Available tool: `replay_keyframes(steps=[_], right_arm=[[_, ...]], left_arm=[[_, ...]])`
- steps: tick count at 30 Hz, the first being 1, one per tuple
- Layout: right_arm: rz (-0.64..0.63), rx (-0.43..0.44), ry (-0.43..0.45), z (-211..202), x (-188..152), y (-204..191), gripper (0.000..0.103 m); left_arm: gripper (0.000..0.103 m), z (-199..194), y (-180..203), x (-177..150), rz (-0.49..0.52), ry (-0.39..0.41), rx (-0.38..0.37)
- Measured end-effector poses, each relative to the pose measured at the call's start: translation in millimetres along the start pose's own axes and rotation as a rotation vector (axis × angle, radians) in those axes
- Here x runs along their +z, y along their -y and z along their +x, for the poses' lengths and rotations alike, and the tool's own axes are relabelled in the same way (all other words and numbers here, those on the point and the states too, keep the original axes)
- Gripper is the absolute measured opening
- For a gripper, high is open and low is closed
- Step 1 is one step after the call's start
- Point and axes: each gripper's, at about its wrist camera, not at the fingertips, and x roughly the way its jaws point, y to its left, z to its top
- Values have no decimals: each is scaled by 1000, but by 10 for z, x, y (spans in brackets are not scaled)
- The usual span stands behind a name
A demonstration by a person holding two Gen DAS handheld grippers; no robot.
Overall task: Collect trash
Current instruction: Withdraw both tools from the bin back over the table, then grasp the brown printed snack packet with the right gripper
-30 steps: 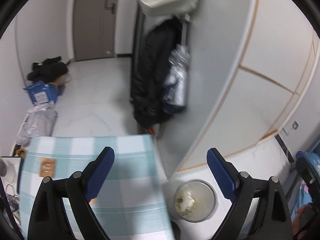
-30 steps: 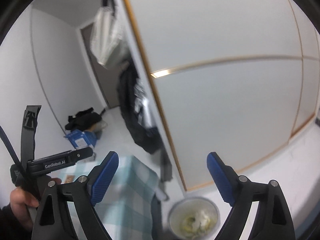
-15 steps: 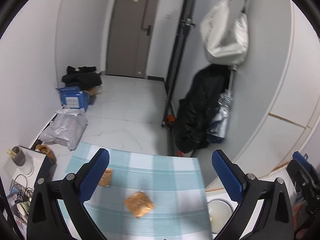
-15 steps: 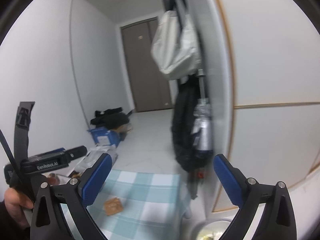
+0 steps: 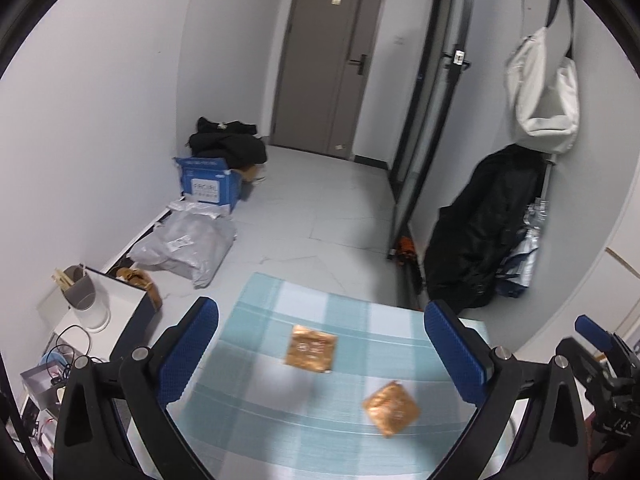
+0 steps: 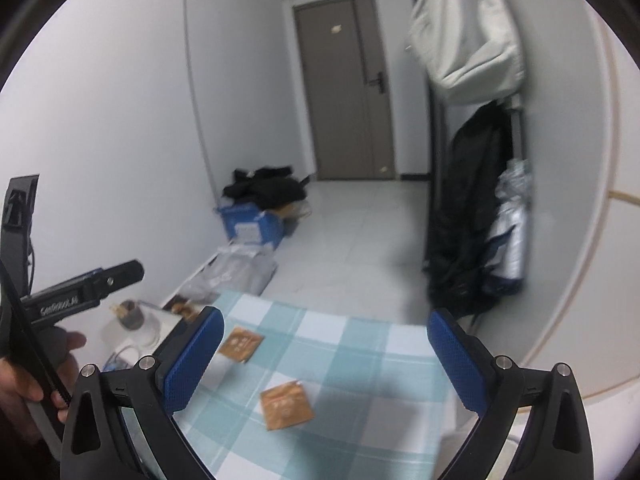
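Both claws hung above the bench with its blue-and-white checked cloth, the left claw and the right claw each spread wide apart with nothing between the blue pads. Two flat orange-brown wrappers lay on the cloth, well apart from each other and untouched: the first wrapper sat nearer the bench's far edge and toward its left side, and the second wrapper lay closer in, toward the middle. A hand gripped the left tool's handle off the bench's left edge.
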Motion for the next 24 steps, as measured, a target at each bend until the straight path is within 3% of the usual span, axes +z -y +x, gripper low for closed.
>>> replay_keyframes(steps=[5,13,19,24], right_arm=[[-39,42,-102,412,-182,-148,103],[-77,83,-400,1239,-624,-296,100],[-117,73,-516,1615,-895,-370,92],[-145,65,-570,1760,-1027,-417,91]], left_arm=[[101,182,-308,-49,-63,-69,21],[101,262,-592,-65,-111,-123,28],[101,350,-658,-109,-97,-159,42],[101,415,-694,-125,-92,-185,46]])
